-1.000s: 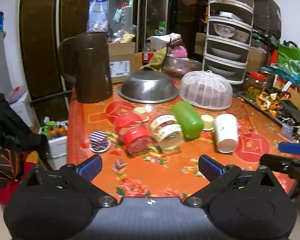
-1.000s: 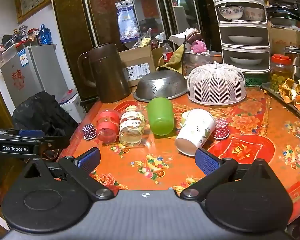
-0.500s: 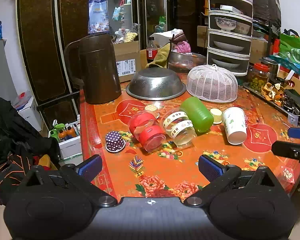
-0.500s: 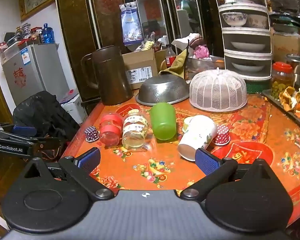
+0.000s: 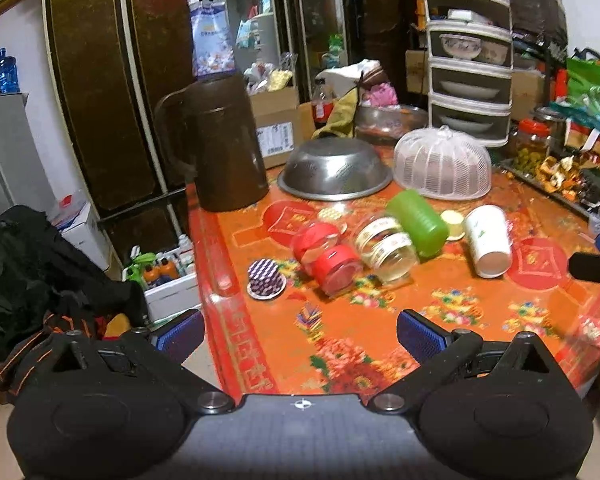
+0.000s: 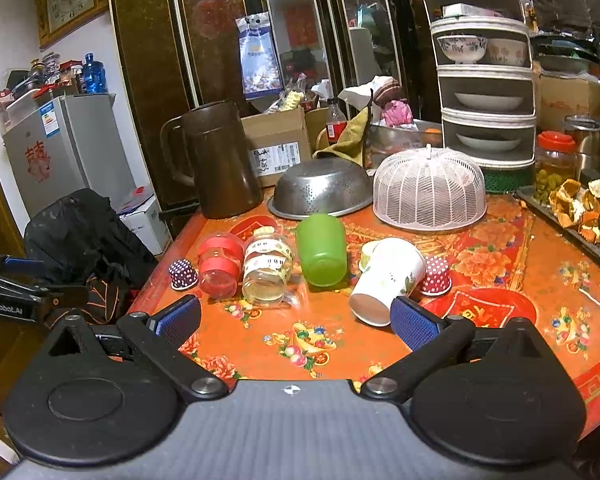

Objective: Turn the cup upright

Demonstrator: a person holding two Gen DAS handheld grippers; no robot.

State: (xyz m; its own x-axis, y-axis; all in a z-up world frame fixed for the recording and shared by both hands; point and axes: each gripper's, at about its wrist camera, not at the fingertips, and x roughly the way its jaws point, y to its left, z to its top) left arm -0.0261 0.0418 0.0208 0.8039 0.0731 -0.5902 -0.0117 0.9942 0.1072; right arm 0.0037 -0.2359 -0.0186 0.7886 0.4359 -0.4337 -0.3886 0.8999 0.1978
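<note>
The white paper cup [image 6: 388, 280] is seen lying on its side near the middle of the worktop [image 6: 496, 336], its open mouth turned toward the near edge. Both tools are released: the left tool [image 5: 300, 332] is held off the near left corner with nothing between its pads, and the right tool [image 6: 296, 322] is held at the near edge, its right pad [image 6: 414, 326] just in front of the cup's mouth. A red dotted cupcake liner [image 6: 436, 276] sits just beside the cup on its right, and a small yellow-rimmed lid [image 6: 366, 252] lies behind it. To the left, a green tumbler [image 6: 322, 250], a clear jar [image 6: 267, 266] and a red-banded jar [image 6: 218, 264] are lying in a row, with a purple dotted liner [image 6: 183, 274] near the left edge. Along the far edge an inverted steel colander [image 6: 322, 194], a white mesh food cover [image 6: 430, 192] and a brown pitcher [image 6: 216, 160] are noted.
</note>
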